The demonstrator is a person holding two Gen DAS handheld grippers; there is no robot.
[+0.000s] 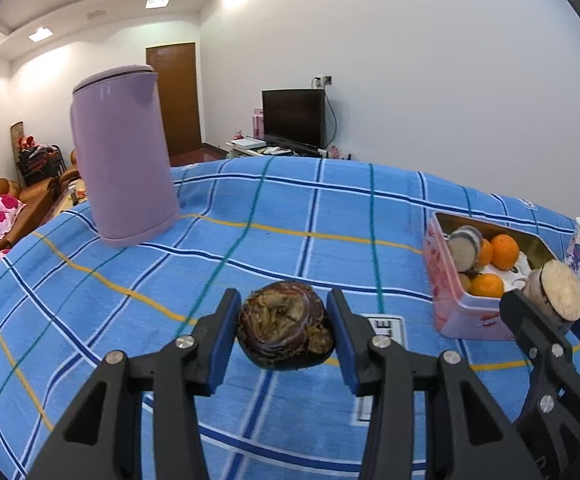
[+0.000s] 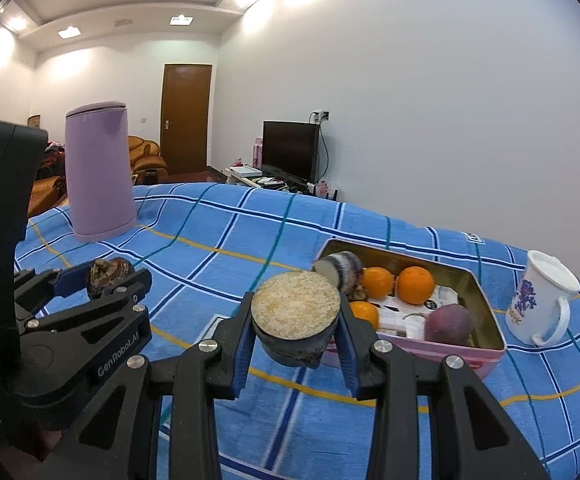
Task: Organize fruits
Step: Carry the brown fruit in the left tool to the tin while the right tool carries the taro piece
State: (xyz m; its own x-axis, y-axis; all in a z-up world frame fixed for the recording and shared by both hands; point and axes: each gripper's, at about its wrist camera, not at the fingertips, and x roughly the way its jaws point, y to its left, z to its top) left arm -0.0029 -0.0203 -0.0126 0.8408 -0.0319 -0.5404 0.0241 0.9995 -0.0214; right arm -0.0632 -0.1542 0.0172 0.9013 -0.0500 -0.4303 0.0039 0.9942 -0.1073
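Observation:
My left gripper point(image 1: 286, 330) is shut on a dark brown, fibrous round root point(image 1: 284, 326), held above the blue checked cloth point(image 1: 250, 248). My right gripper point(image 2: 295, 320) is shut on a cut piece with a pale, grainy flat face point(image 2: 295, 306); in the left wrist view that piece point(image 1: 562, 294) shows at the right, just in front of the tin. The pink rectangular tin point(image 2: 486, 354) holds oranges point(image 2: 415, 284), another cut piece point(image 2: 340, 266) and a purple fruit point(image 2: 448, 322). From the right wrist camera, the left gripper point(image 2: 108, 276) sits at the left with its root.
A tall lilac kettle point(image 1: 124, 160) stands at the far left of the table. A white mug with a purple print point(image 2: 540, 296) stands right of the tin. A television, a door and sofas lie beyond the table's far edge.

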